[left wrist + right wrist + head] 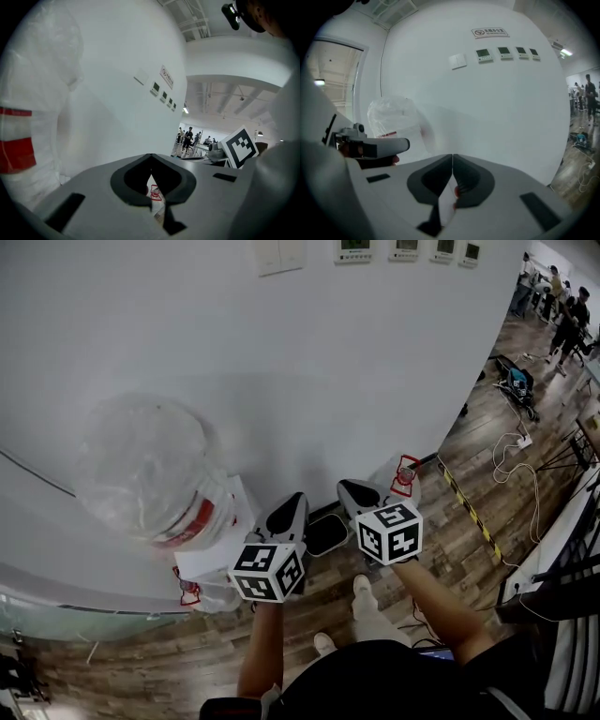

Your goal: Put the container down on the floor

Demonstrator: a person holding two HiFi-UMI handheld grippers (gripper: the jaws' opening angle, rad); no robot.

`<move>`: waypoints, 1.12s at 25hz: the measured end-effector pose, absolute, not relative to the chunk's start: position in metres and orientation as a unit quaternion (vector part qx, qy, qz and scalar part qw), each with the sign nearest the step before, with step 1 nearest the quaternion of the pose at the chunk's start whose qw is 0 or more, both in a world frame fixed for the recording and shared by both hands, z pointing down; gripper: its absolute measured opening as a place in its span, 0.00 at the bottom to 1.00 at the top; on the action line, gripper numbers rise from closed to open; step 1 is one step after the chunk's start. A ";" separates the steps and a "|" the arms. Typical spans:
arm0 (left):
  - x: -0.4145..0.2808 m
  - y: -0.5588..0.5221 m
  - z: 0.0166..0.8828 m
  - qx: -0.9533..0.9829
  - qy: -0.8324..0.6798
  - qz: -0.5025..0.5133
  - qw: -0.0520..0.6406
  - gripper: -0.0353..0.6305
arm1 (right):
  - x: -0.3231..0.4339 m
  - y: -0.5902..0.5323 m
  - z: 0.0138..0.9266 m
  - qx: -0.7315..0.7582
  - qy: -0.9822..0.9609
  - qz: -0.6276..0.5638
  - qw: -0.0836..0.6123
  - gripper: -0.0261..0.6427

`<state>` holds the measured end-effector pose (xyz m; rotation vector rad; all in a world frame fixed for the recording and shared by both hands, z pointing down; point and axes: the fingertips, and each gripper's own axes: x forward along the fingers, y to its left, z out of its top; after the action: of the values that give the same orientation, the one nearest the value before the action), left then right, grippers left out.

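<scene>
Seen from above, a person holds two grippers side by side before a white wall (pixel 328 381). The left gripper (pixel 292 504) and right gripper (pixel 352 489) both have their jaws pressed together, gripping nothing. Below them, a clear container (pixel 223 538) with a red latch (pixel 405 474) at each end seems to sit on the wood floor (pixel 469 549) against the wall, though the grippers hide much of it. To the left is a bulky plastic-wrapped bundle (pixel 141 465) with a red band.

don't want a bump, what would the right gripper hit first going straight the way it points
Probably the white wall; nothing else shows ahead of the right gripper, though depth is unclear.
</scene>
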<state>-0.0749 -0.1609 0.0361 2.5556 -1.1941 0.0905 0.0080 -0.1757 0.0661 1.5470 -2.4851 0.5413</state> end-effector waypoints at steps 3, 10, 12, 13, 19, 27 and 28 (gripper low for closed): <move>-0.091 -0.142 0.027 0.896 -0.416 0.029 0.155 0.07 | -0.005 -0.157 0.053 0.523 -0.830 0.178 0.072 0.08; -0.124 -0.091 0.014 0.900 -0.413 0.022 0.141 0.07 | -0.036 -0.101 0.031 0.534 -0.828 0.158 0.062 0.08; -0.130 -0.077 0.011 0.901 -0.411 0.023 0.133 0.07 | -0.042 -0.087 0.027 0.536 -0.828 0.155 0.059 0.08; -0.130 -0.071 0.009 0.902 -0.411 0.024 0.128 0.07 | -0.043 -0.081 0.024 0.537 -0.828 0.154 0.058 0.08; -0.126 -0.044 -0.002 0.907 -0.402 0.014 0.125 0.07 | -0.037 -0.054 0.015 0.543 -0.824 0.153 0.047 0.08; -0.127 -0.032 -0.020 0.903 -0.416 0.001 0.108 0.07 | -0.035 -0.043 0.000 0.538 -0.829 0.144 0.038 0.08; -0.127 -0.031 -0.023 0.901 -0.420 -0.001 0.107 0.07 | -0.034 -0.042 -0.001 0.537 -0.830 0.143 0.038 0.08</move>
<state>-0.1272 -0.0310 -0.0228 2.6534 -1.2355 -0.0031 -0.0339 -0.0422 -0.0012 1.6475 -2.5471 0.4389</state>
